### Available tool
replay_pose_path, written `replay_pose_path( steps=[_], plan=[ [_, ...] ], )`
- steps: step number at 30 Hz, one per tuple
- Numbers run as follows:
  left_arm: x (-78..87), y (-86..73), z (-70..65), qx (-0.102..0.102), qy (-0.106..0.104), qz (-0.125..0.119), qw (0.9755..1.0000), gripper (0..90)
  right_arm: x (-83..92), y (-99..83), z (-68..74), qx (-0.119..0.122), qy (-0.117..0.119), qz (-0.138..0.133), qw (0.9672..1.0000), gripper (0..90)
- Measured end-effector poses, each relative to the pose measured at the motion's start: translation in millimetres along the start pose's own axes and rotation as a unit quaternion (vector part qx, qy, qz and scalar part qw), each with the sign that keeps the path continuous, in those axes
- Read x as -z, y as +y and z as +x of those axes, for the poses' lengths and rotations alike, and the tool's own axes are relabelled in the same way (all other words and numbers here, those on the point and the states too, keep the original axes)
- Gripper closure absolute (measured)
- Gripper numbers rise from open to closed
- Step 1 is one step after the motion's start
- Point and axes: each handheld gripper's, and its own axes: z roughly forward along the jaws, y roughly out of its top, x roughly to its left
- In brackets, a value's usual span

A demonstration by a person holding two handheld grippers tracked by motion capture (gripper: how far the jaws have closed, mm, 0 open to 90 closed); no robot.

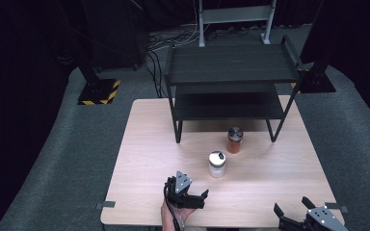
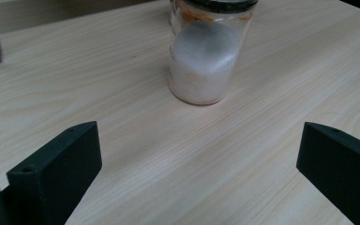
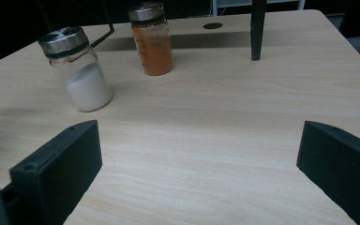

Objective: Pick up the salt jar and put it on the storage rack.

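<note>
Left gripper (image 1: 198,196) spread, empty, just short of white jar (image 1: 217,164). Right gripper (image 1: 293,207) spread, well apart at table (image 1: 144,144) near edge. Orange jar (image 1: 234,140) just beyond white jar.

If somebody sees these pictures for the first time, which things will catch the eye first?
Two jars stand mid-table: a white jar nearer the person and an orange jar behind it, by the black shelf. The left claw, open, points at the white jar; the right claw waits open at the table edge.
</note>
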Motion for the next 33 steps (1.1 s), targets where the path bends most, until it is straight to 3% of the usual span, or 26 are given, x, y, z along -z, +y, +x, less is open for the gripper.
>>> replay_pose_path(
  steps=[14, 25, 33],
  plan=[
    [-26.0, 13.1, -6.2, -0.024, 0.004, 0.004, 0.9997, 0.0, -0.8, -0.8, -2.0, -0.004, -0.002, 0.003, 1.0, 0.0],
    [-57.5, 19.6, -1.9, -0.035, -0.022, -0.007, 0.9991, 0.0, 0.5, -0.4, -3.6, -0.005, -0.005, 0.004, 1.0, 0.0],
    [-80.4, 28.9, -1.0, -0.031, -0.026, 0.005, 0.9992, 0.0, 0.0, -0.8, -4.7, -0.009, -0.007, 0.006, 0.9999, 0.0]
  ],
)
